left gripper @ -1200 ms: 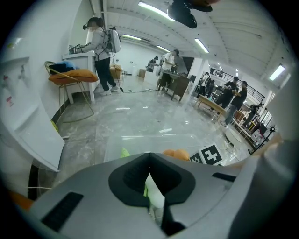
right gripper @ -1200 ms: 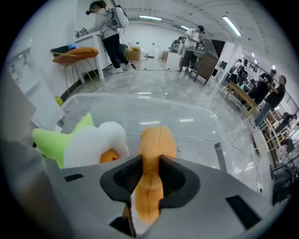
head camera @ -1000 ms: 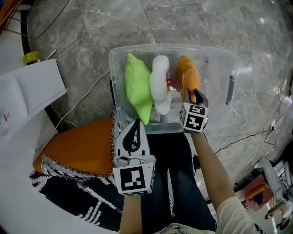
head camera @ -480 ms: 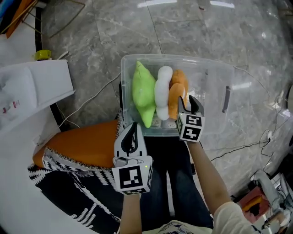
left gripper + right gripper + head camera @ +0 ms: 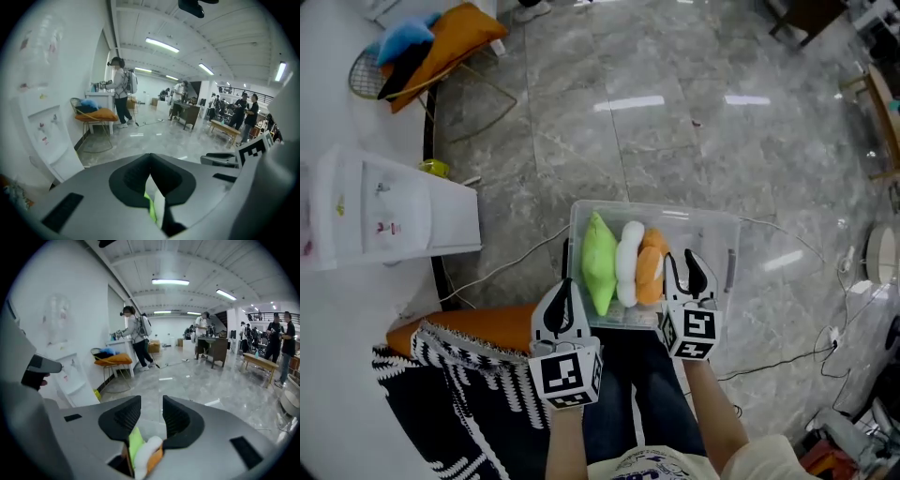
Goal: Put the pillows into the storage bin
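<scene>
Three soft, plump cushions, a green pillow (image 5: 599, 262), a white pillow (image 5: 628, 264) and an orange pillow (image 5: 651, 267), are standing on edge, pressed side by side, inside the clear rigid plastic storage bin (image 5: 727, 234) on the glossy marble floor (image 5: 675, 141). The left gripper (image 5: 565, 289) is keeping its jaws together and empty. The right gripper (image 5: 683, 267) is showing its jaws apart after just closing somewhat, with nothing between them.

Grey left claw (image 5: 565, 287), right claw (image 5: 682, 260), 2 marker cubes (image 5: 564, 375), dark jeans (image 5: 647, 394)

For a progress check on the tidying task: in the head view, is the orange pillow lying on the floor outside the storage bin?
No, the orange pillow stands inside the storage bin, right beside the white pillow.
</scene>
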{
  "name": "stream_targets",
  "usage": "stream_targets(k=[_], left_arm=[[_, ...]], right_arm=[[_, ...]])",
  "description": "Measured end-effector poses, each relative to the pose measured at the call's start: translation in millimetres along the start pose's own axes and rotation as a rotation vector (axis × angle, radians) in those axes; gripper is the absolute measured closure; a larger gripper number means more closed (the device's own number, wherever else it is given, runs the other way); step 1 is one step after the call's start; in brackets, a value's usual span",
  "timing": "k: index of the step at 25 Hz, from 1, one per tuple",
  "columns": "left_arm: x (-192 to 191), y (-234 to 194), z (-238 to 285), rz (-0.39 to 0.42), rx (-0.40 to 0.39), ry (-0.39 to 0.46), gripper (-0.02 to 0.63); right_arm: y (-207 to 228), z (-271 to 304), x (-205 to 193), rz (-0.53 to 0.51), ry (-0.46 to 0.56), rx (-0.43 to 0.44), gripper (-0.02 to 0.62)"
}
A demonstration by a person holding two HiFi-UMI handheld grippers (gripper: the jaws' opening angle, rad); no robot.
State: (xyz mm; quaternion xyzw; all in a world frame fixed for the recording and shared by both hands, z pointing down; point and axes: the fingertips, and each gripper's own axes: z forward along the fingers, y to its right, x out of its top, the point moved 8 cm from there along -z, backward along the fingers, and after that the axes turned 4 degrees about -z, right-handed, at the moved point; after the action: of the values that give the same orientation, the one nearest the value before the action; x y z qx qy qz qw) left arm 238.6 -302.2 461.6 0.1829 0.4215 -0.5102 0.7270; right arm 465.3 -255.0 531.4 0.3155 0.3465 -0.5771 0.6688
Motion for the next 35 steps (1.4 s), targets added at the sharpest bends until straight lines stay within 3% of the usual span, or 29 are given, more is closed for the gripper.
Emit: stream_targets(k=[3,6,14,25,35], left_arm=[[48,7,-33,0.002,0.001,0.086,0.593],[92,19,-81,-0.001,-0.001,0.153,0.594],[192,48,-184,0.047,0.013,0.368,0.594],[263,55,-280,0.086,0.044,0.556,0.593],[277,53,-315,0.128,0.07,0.607,0.592]], right_arm=[[-11,-43,63,-0.036,0.105,0.023,0.451],[-18,-99,123,-0.042,0.202,0.026,0.52],[-19,-216,252,-0.054,0.47,0.049,0.539],[-41,-297,321,-0.106,0.613,0.096,0.554],[-69,-306,335,-0.104,0.657,0.183,0.555]])
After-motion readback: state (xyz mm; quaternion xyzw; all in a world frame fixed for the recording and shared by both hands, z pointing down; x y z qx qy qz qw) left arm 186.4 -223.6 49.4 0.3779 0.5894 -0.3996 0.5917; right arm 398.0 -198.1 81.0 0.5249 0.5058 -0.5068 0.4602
